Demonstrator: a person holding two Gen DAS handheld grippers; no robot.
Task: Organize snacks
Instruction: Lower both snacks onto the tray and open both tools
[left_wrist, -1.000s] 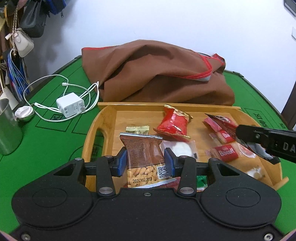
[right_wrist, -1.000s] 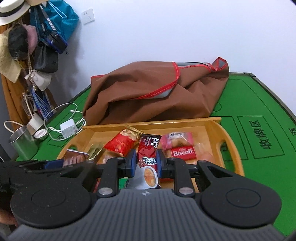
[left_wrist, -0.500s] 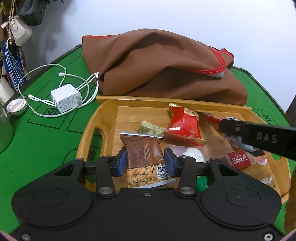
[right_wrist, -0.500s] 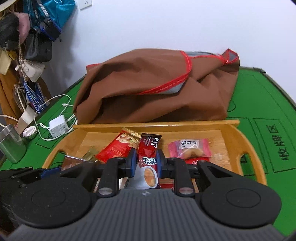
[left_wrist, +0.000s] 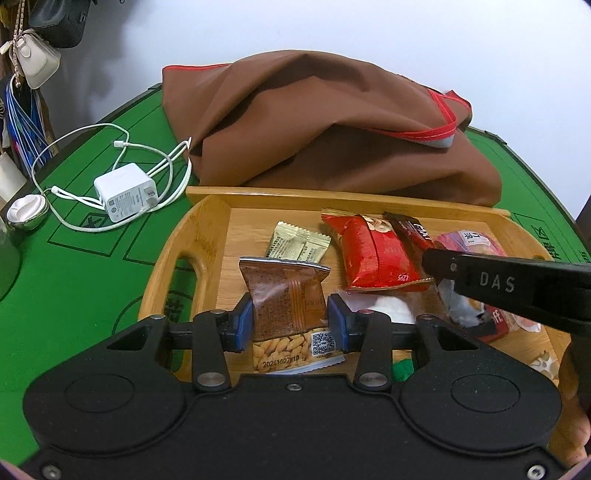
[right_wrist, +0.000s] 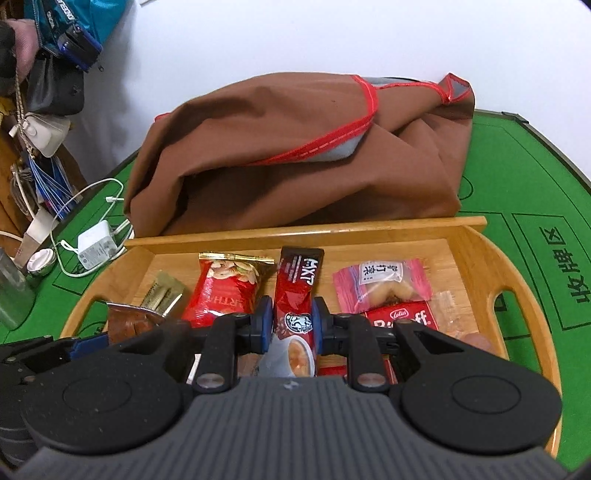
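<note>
Left wrist: tool (left_wrist: 290, 323) around peanut packet (left_wrist: 286, 295)

The left gripper (left_wrist: 290, 319) is pinching a brown peanut packet (left_wrist: 286, 295) between its blue pads (left_wrist: 244, 320), holding it upright at the near left of the scene. The right gripper (right_wrist: 291, 325) is clamping a red coffee sachet (right_wrist: 297, 295) in the same way, its fingers reaching in from the right and appearing to be level with the left ones.

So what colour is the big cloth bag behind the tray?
Brown cloth bag with red trim, clearest in the right wrist view.
</note>
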